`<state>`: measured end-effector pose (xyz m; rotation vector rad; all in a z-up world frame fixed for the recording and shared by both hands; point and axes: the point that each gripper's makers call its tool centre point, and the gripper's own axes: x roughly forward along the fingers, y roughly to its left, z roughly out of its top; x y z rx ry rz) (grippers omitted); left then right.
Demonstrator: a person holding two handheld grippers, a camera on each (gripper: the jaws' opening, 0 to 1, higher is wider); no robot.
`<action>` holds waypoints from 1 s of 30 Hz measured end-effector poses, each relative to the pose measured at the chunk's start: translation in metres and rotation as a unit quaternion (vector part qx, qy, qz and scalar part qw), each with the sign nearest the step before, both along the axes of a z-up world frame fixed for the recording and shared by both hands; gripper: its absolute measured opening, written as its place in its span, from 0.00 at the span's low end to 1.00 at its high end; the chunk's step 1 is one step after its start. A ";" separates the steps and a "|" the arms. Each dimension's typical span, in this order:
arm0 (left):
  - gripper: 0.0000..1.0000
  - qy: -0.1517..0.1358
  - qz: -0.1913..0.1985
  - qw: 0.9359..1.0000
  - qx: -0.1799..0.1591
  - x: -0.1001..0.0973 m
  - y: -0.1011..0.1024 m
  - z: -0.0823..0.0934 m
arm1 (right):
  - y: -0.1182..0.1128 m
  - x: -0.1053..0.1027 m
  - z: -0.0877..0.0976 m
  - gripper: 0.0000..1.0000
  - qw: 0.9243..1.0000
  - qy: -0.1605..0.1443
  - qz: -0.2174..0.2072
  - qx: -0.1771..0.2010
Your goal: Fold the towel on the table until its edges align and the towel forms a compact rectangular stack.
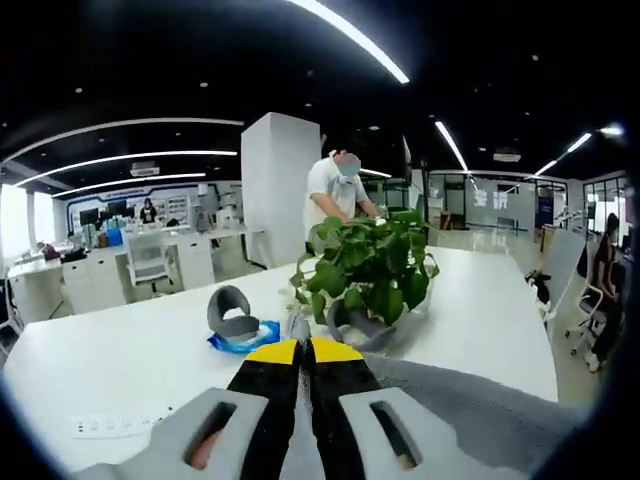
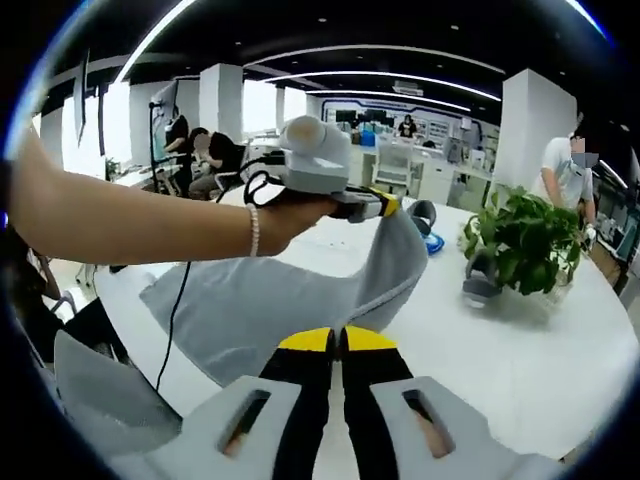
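Observation:
The grey towel (image 2: 270, 310) lies partly spread on the white table (image 2: 500, 370), with one corner lifted. In the right gripper view a hand holds my left gripper (image 2: 385, 205) above the table, shut on that raised corner, and the cloth hangs down from it. In the left gripper view my left gripper (image 1: 303, 348) is shut with grey towel (image 1: 450, 400) pinched between its yellow tips and spreading off to the lower right. My right gripper (image 2: 336, 338) is shut at the towel's near edge, the cloth meeting its tips.
A potted green plant (image 2: 525, 240) stands on the table beyond the towel, with a grey holder (image 1: 230, 310) and a blue item (image 1: 245, 340) beside it. A power strip (image 1: 110, 425) lies near the table edge. A black cable (image 2: 178, 310) dangles from the left gripper. A person in white (image 1: 335, 190) stands behind.

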<state>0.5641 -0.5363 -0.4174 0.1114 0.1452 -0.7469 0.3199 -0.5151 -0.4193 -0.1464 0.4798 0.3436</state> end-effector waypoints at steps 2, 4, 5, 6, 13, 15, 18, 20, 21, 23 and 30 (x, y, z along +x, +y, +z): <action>0.03 -0.001 0.006 1.000 -0.004 0.003 0.010 0.004 | 0.014 0.000 0.005 0.00 1.000 -0.006 0.021 0.002; 0.03 -0.003 0.012 1.000 -0.008 0.007 0.020 0.007 | 0.026 0.001 0.007 0.00 0.999 -0.007 0.035 0.001; 0.03 -0.004 0.015 1.000 -0.009 0.009 0.024 0.008 | 0.030 0.002 0.008 0.00 0.999 -0.007 0.042 0.000; 0.03 -0.004 0.019 1.000 -0.010 0.011 0.028 0.010 | 0.035 0.002 0.008 0.00 0.999 -0.008 0.050 0.000; 0.03 -0.009 0.037 0.999 -0.015 0.021 0.061 0.015 | 0.076 0.004 0.017 0.00 0.994 -0.017 0.106 0.000; 0.03 -0.012 0.040 0.999 -0.010 0.022 0.068 0.015 | 0.086 0.004 0.019 0.00 0.993 -0.019 0.118 -0.002; 0.03 -0.015 0.046 0.999 -0.002 0.025 0.083 0.014 | 0.103 0.004 0.021 0.00 0.990 -0.019 0.141 0.002; 0.03 -0.014 0.051 0.999 -0.002 0.027 0.092 0.014 | 0.112 0.004 0.022 0.00 0.988 -0.019 0.152 0.007; 0.03 -0.014 0.054 0.998 -0.004 0.027 0.096 0.014 | 0.118 0.004 0.023 0.00 0.987 -0.020 0.158 0.008; 0.03 -0.012 0.059 0.998 -0.007 0.027 0.105 0.014 | 0.129 0.004 0.026 0.00 0.985 -0.023 0.170 0.013; 0.03 -0.013 0.075 0.997 -0.011 0.030 0.136 0.016 | 0.164 0.004 0.033 0.00 0.976 -0.030 0.216 0.016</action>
